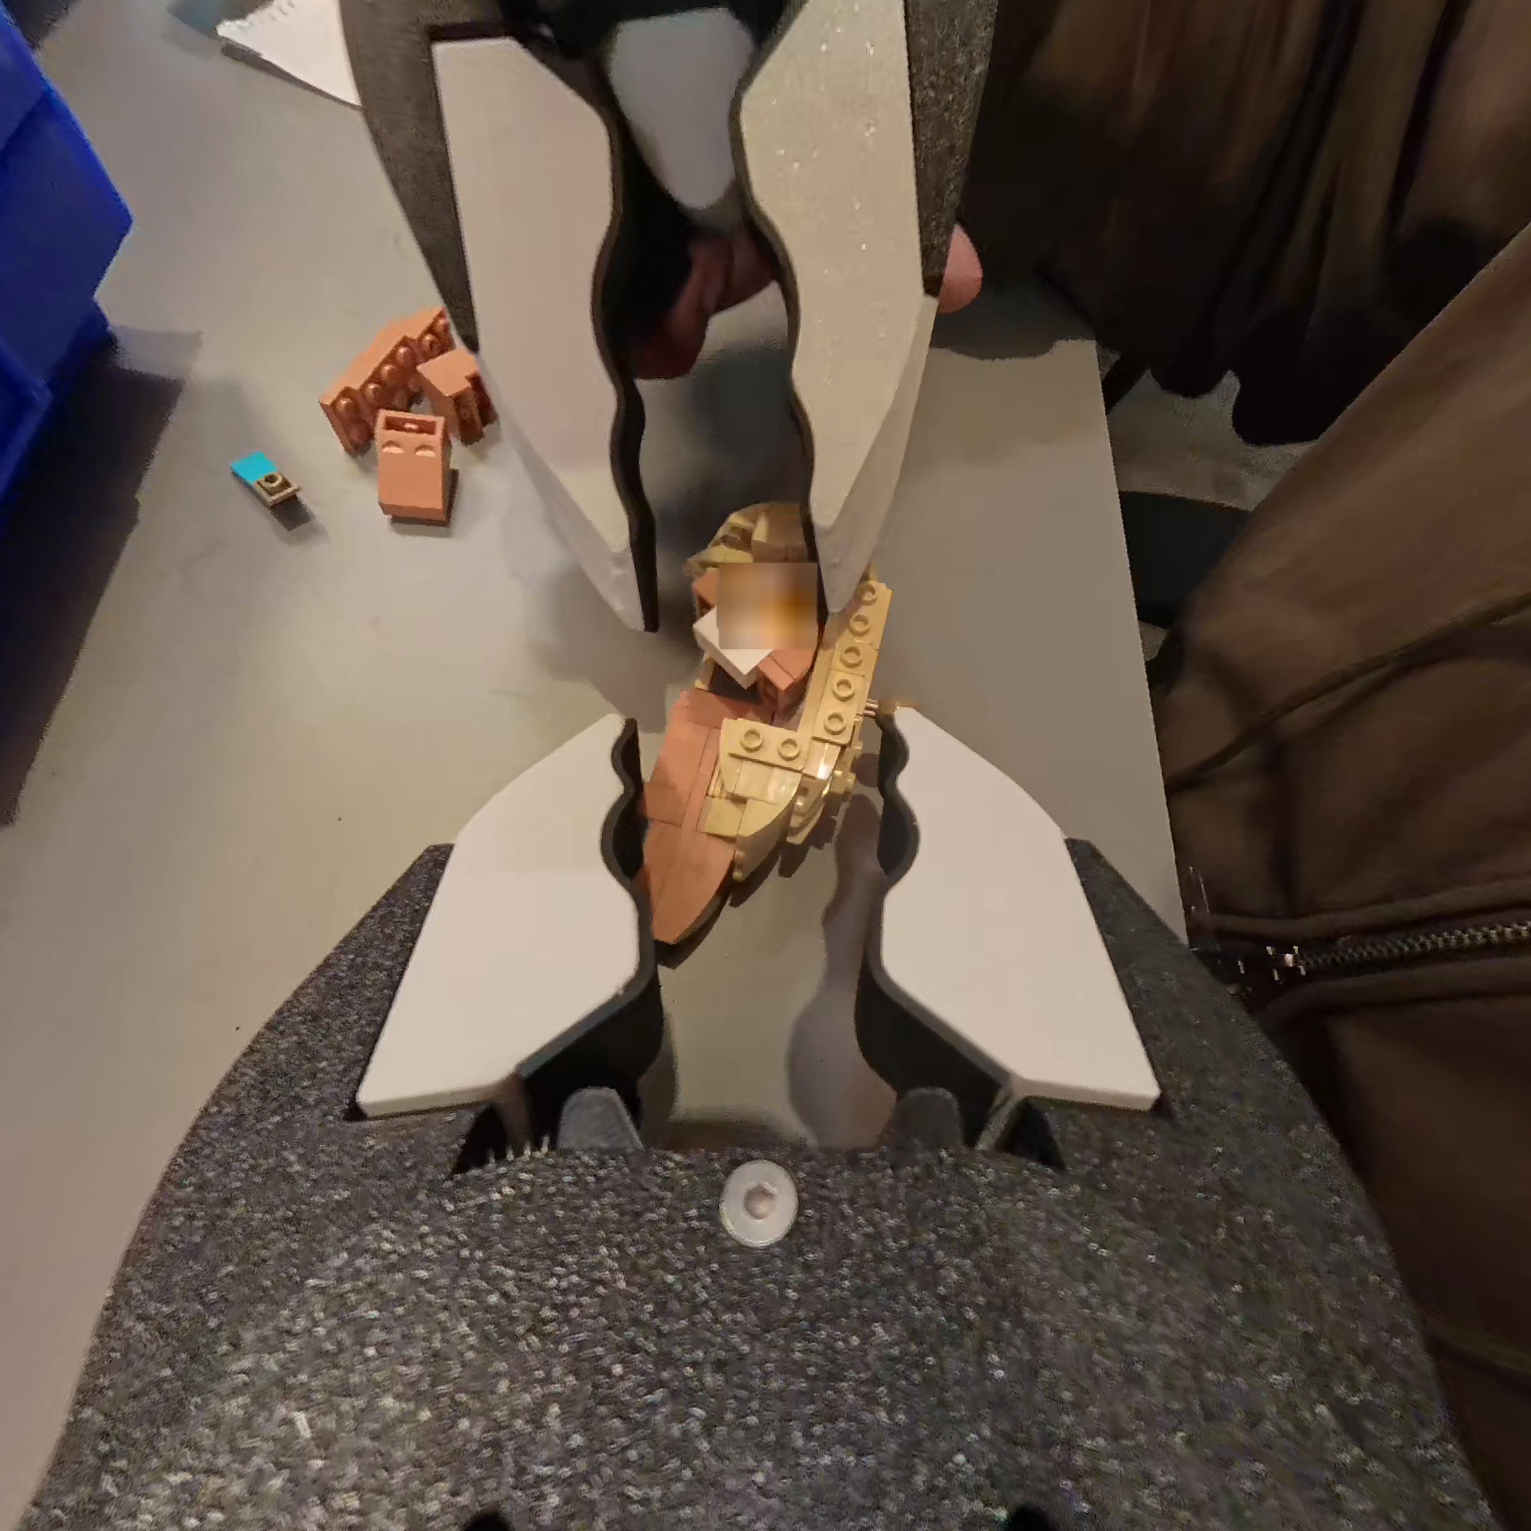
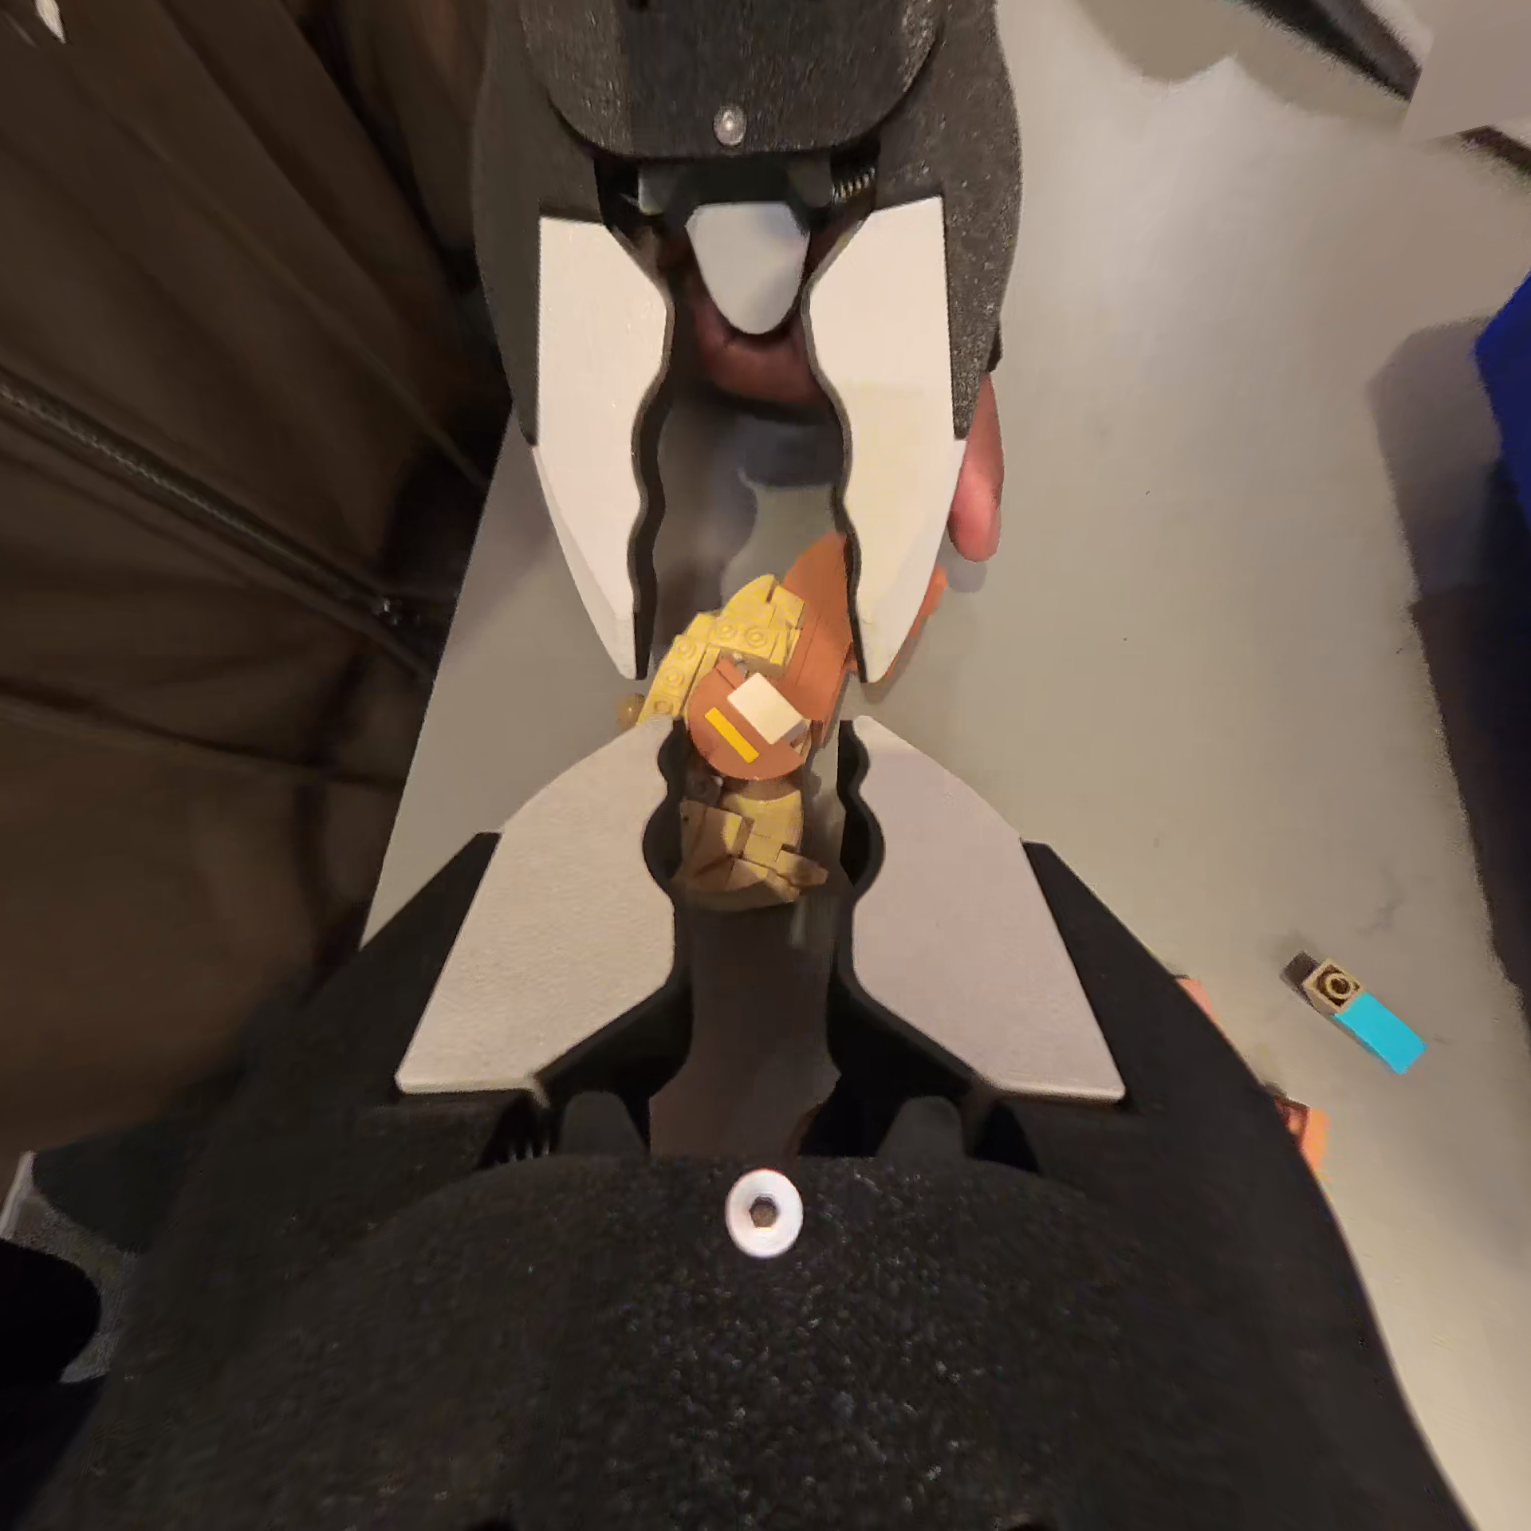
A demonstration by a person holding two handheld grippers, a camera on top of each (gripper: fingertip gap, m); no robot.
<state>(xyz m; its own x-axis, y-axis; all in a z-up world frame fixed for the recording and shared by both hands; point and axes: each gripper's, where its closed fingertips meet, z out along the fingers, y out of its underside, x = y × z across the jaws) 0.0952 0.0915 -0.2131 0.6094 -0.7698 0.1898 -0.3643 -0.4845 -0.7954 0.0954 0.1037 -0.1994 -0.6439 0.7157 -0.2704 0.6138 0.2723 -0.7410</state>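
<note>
- Low in the left wrist view, the left claw (image 1: 758,729) stands wide open. Its pad on the left of the frame touches the brown side of a tan and brown brick model (image 1: 845,688), while the other pad is clear of it.
- The model lies in the middle of the frame, at the near edge of the pale grey surface (image 1: 290,746). It runs slantwise between the two claws, with a small white tile on top.
- Coming down from the top of the frame, the right claw (image 2: 758,729) straddles the model's far end. One finger (image 1: 853,530) rests against the tan studded strip and the other is just beside the model but apart from it, so nothing is squeezed.
- Left of centre, a small heap of loose brown bricks (image 1: 406,406) lies well apart from the model. A little teal and tan piece (image 1: 265,480) is near it.
- At the left edge there is a blue bin (image 1: 50,248).
- Down the right side is a person's brown zipped jacket (image 1: 1367,746).
- At the upper left is a white sheet (image 1: 290,41).
</note>
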